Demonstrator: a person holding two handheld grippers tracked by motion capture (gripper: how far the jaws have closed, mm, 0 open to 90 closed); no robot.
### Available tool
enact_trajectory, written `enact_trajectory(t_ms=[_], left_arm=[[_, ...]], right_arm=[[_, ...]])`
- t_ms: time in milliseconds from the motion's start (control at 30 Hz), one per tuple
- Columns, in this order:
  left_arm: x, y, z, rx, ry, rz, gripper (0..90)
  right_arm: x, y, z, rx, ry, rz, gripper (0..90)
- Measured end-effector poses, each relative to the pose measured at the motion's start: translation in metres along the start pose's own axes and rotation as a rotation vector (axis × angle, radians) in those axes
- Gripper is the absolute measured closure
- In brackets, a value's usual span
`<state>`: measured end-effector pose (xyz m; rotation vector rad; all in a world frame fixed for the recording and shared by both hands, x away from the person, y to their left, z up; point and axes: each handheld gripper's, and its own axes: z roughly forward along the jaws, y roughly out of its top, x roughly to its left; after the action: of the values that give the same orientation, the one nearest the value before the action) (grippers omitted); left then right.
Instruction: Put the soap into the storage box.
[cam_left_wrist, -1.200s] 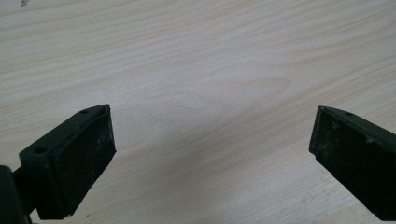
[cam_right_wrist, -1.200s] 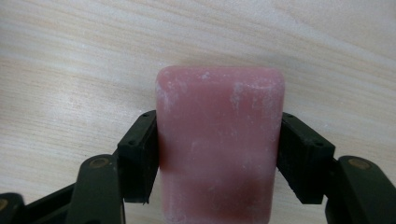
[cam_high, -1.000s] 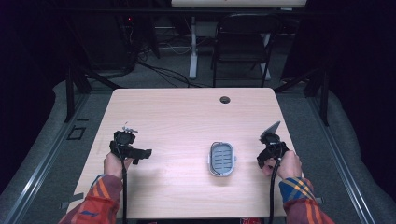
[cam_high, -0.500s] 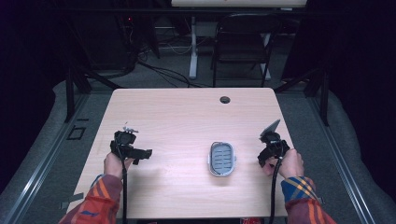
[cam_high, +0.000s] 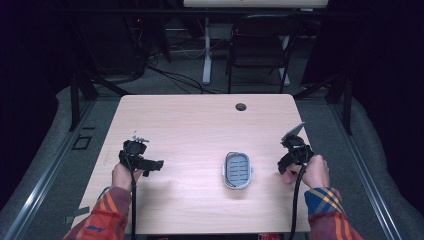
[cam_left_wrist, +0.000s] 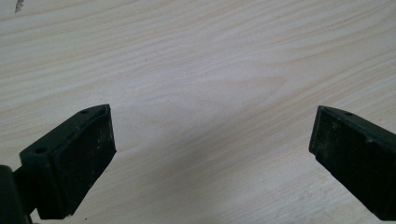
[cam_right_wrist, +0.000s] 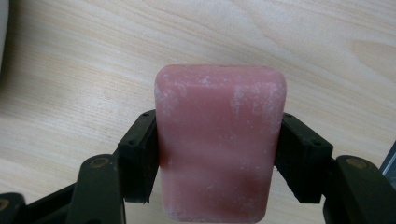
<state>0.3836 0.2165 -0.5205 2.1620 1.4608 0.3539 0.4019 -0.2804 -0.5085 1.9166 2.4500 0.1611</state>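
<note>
A pink rectangular soap bar (cam_right_wrist: 219, 140) is clamped between the right gripper (cam_high: 294, 155)'s jaws, near the table's right edge. Left of it lies a grey oval slotted soap dish (cam_high: 237, 170) on the pale wooden table (cam_high: 200, 125). The left gripper (cam_high: 137, 157), jaws apart, holds nothing.

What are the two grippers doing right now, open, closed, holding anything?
Left gripper: open, jaws wide apart over bare table, holding nothing.
Right gripper: closed on a pink soap bar.
</note>
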Motion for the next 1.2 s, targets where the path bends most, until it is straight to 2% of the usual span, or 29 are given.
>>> enact_trajectory(t_ms=[100, 433, 467, 567, 633, 667, 767, 800, 833, 1033, 1067, 1200], left_arm=[[-0.001, 0.0, -0.001, -0.005, 0.002, 0.002, 0.4], [-0.001, 0.0, 0.0, -0.005, 0.0, 0.004, 0.3], [-0.001, 0.0, 0.0, -0.004, -0.001, 0.003, 0.3], [-0.001, 0.0, 0.0, -0.003, -0.003, -0.002, 0.3], [-0.001, 0.0, 0.0, -0.003, -0.003, 0.004, 0.3], [-0.001, 0.0, 0.0, -0.003, -0.002, 0.005, 0.3], [-0.001, 0.0, 0.0, 0.002, -0.003, 0.007, 0.3], [-0.001, 0.0, 0.0, 0.002, -0.003, 0.007, 0.3], [-0.001, 0.0, 0.0, 0.002, -0.003, 0.007, 0.3], [-0.001, 0.0, 0.0, 0.004, -0.004, 0.004, 0.3], [-0.001, 0.0, 0.0, 0.003, -0.004, 0.004, 0.3], [0.0, -0.001, 0.0, 0.004, -0.004, 0.007, 0.3]], right_arm=[[-0.001, 0.0, -0.002, 0.003, 0.003, -0.013, 37.5], [0.001, 0.003, -0.007, 0.012, 0.019, -0.016, 37.5], [0.0, 0.003, -0.008, 0.02, 0.02, -0.031, 37.5], [0.003, 0.004, -0.01, 0.022, 0.023, -0.026, 37.5], [0.004, 0.005, -0.013, 0.043, 0.022, -0.05, 37.5], [0.007, 0.005, -0.012, 0.022, 0.023, -0.041, 37.4], [0.009, 0.007, -0.014, 0.025, 0.031, -0.05, 37.5], [0.009, 0.008, -0.016, 0.041, 0.031, -0.06, 37.5], [0.01, 0.008, -0.015, 0.02, 0.036, -0.051, 37.5], [0.018, 0.011, -0.019, 0.047, 0.038, -0.087, 37.5], [0.02, 0.011, -0.018, 0.033, 0.04, -0.08, 37.4], [0.024, 0.013, -0.018, 0.047, 0.043, -0.094, 37.4]])
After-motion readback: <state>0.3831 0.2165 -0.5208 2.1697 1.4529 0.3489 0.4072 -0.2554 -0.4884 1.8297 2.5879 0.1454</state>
